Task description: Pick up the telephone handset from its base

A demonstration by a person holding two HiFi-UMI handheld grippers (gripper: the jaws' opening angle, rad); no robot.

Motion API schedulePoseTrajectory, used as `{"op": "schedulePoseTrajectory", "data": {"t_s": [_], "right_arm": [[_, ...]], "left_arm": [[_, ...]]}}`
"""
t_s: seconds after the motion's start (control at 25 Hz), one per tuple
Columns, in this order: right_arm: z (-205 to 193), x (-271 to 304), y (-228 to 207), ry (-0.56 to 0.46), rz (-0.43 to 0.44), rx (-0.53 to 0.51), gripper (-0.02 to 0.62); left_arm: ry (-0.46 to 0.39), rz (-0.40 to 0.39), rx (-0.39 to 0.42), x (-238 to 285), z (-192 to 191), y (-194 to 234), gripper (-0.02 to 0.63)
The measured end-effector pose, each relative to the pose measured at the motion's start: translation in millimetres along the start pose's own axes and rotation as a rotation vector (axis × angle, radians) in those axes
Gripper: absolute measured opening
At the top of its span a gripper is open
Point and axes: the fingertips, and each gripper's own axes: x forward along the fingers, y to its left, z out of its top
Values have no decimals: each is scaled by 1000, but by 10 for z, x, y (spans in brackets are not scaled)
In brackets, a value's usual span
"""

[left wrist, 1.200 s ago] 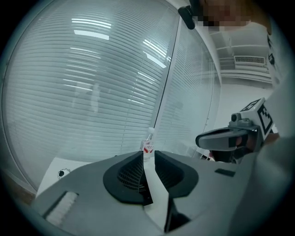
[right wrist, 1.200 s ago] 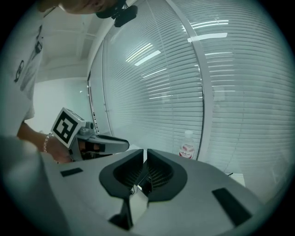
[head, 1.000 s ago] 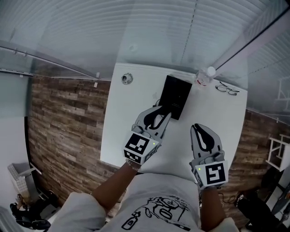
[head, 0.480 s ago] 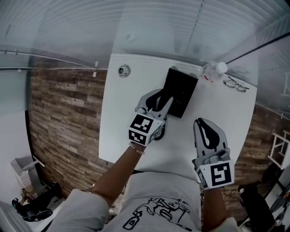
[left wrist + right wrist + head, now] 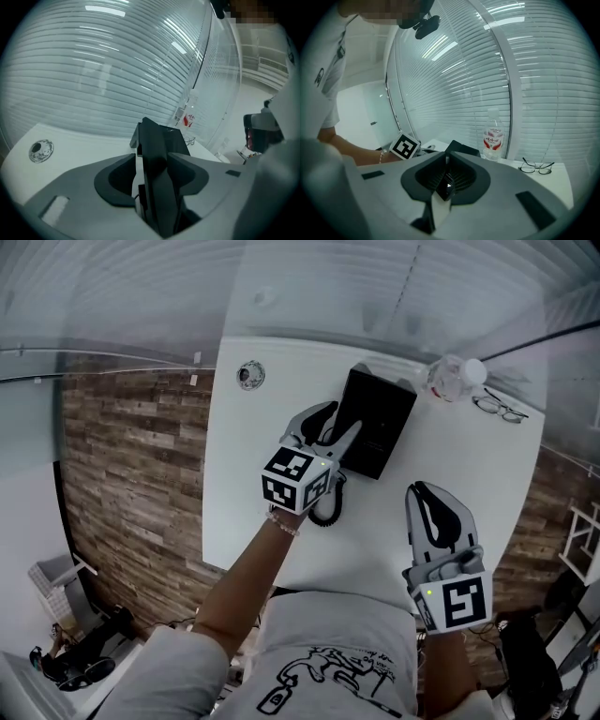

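Observation:
A black telephone (image 5: 384, 418) lies on the white table (image 5: 253, 493), and its handset (image 5: 154, 140) runs along its left side. My left gripper (image 5: 337, 420) reaches over that side with a jaw on each flank of the handset. Its jaws have just been opening. In the left gripper view, the left gripper (image 5: 152, 161) has the handset standing between its jaws. A white strip of table shows beside the left jaw, so the pads do not clamp. My right gripper (image 5: 425, 491) hovers at the near right with its tips together and nothing between them. The right gripper (image 5: 445, 159) faces the phone.
The coiled cord (image 5: 324, 510) lies just below my left gripper. A water bottle (image 5: 452, 376) and a pair of glasses (image 5: 502, 409) sit at the far right, and a round metal grommet (image 5: 248, 376) at the far left. Glass with blinds backs the table.
My left gripper has moved forward and down onto the phone's left side. Its jaws have spread from nearly together to wide around the handset. The right gripper has barely shifted.

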Motion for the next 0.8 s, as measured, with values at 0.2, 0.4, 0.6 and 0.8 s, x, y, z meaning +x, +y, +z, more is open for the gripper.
{"op": "schedulePoseTrajectory", "data": {"t_s": [0.2,0.4,0.6,0.8], "right_arm": [[-52,2,-34,5,-5,12,21],[-56,-10,-36,9,-9,15,21],[-46,-32,-29,4,-14,18,21],[9,-102,-18,-7,-22,14,21]], "left_arm": [[-24,-59,-54,12,-6,-45,152],[-23,-34,-86,-55,24,-26,103],[-29,-33,-127,-102,41,-54,79],[-57,-32,-159,-212,105,-76,75]]}}
